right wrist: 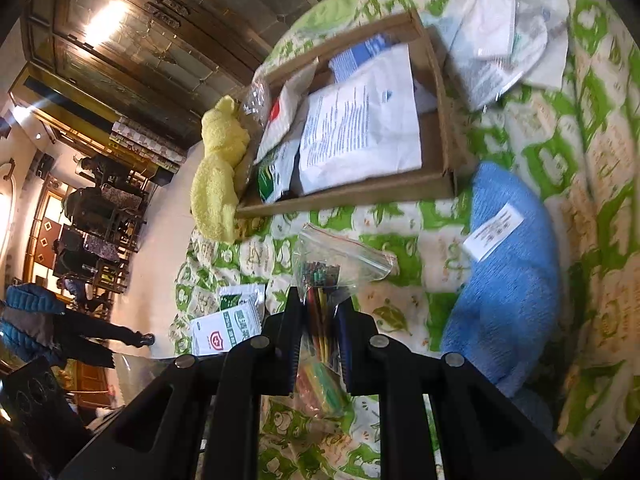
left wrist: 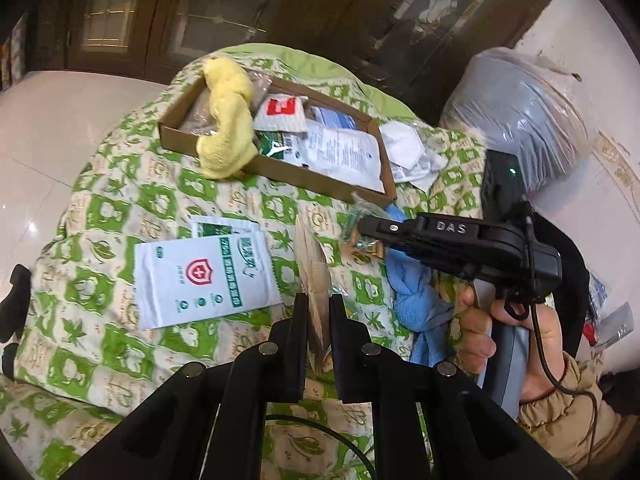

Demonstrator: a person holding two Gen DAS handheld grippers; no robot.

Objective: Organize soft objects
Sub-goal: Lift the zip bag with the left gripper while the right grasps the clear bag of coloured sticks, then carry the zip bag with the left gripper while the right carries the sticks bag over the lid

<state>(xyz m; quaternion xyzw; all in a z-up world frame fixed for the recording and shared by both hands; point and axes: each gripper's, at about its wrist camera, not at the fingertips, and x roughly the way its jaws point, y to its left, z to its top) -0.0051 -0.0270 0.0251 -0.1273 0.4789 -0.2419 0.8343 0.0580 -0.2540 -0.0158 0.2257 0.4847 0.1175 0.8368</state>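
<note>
Left wrist view: our left tool is clamped narrow on a thin brownish packet standing on edge. A white sachet lies just left on the green quilt. Farther off sits the box with packets inside and a yellow towel draped over its left end. On the right, a hand holds our right tool, which is pinching a clear bag above the blue towel.

Right wrist view: the right tool is closed on that clear bag of colourful bits. The blue towel lies right, the box beyond, the yellow towel at its left end.
</note>
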